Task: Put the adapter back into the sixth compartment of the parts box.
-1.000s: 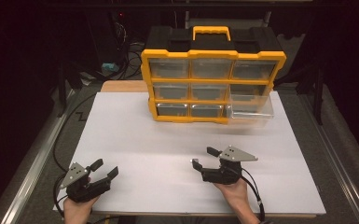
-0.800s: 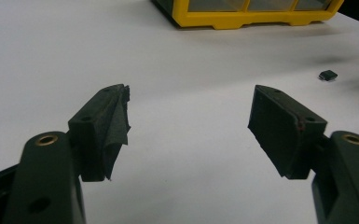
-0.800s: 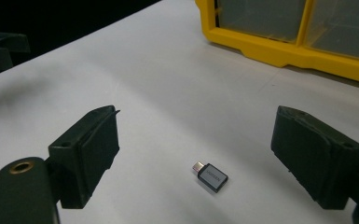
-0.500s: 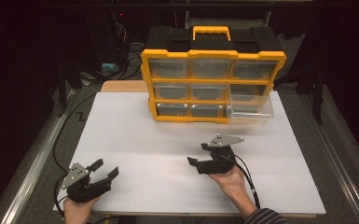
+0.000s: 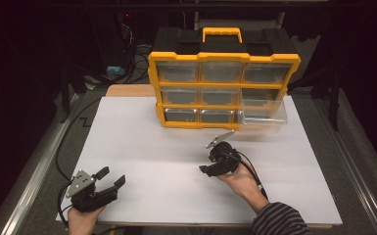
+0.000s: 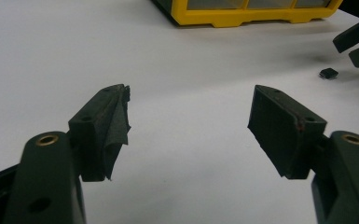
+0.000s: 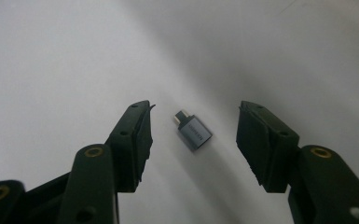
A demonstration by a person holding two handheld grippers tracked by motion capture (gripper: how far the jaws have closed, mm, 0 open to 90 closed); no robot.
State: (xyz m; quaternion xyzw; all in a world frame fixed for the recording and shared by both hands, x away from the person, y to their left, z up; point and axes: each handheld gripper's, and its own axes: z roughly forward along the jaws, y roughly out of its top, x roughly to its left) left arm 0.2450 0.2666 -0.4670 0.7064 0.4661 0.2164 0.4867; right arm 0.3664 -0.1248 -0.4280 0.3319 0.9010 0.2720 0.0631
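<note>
1. Two open jaws straddle the little grey adapter (image 7: 193, 130) in the right gripper view, and nothing is touching it yet. It lies flat on the white table (image 5: 142, 147), metal plug end pointing to about 11 o'clock.
2. My right gripper (image 5: 214, 164) hangs right above it, at about 6 o'clock from the yellow organizer (image 5: 223, 84), whose clear drawer (image 5: 263, 112) sticks out.
3. I'd guess pickup is the step — so I'd twist a bit until the pads (image 7: 135, 140) face the long sides, drop low, and close slowly so it doesn't skid.
4. My left gripper (image 5: 108, 180) sits at the table's 7 o'clock corner, jaws spread, holding nothing.
</note>
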